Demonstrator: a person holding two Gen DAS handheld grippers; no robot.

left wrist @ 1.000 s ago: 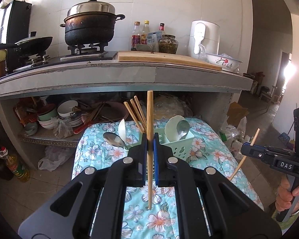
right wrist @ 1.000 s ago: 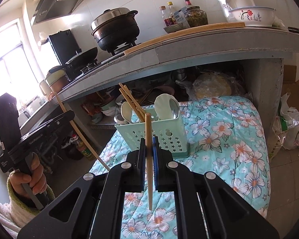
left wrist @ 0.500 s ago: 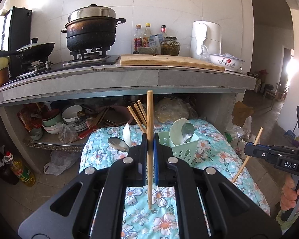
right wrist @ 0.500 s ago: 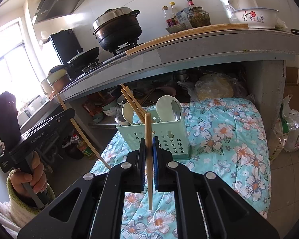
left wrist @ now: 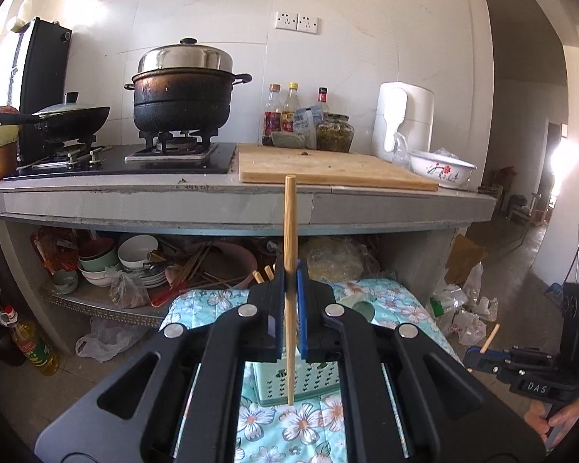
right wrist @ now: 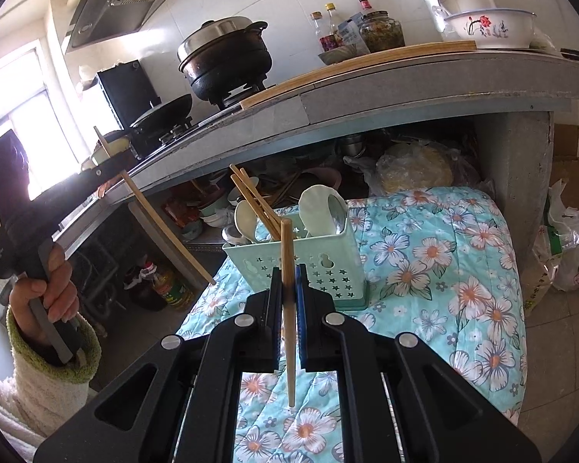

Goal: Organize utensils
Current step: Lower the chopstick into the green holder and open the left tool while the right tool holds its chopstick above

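Note:
My left gripper (left wrist: 289,270) is shut on a wooden chopstick (left wrist: 289,231) that stands upright between its pads. Below its fingers shows the mint-green utensil caddy (left wrist: 301,380) on a floral cloth. My right gripper (right wrist: 288,272) is shut on a second upright chopstick (right wrist: 286,247), just in front of the caddy (right wrist: 328,266). The caddy holds several chopsticks (right wrist: 251,196), a pale ladle (right wrist: 322,208) and spoons. In the right wrist view the left gripper (right wrist: 108,168) hangs high at the left with its chopstick (right wrist: 166,231) slanting down. The right gripper (left wrist: 473,359) appears low at the right in the left wrist view.
The caddy stands on a low table with a floral cloth (right wrist: 444,270) before a grey counter (left wrist: 212,200). On top are a black pot (left wrist: 183,96), a wok (left wrist: 65,121), bottles, a cutting board (left wrist: 328,168) and a bowl (left wrist: 440,166). Bowls crowd the shelf underneath.
My left gripper has risen with its chopstick, so the caddy now sits mostly hidden under its fingers and the counter top shows. The right gripper has kept still.

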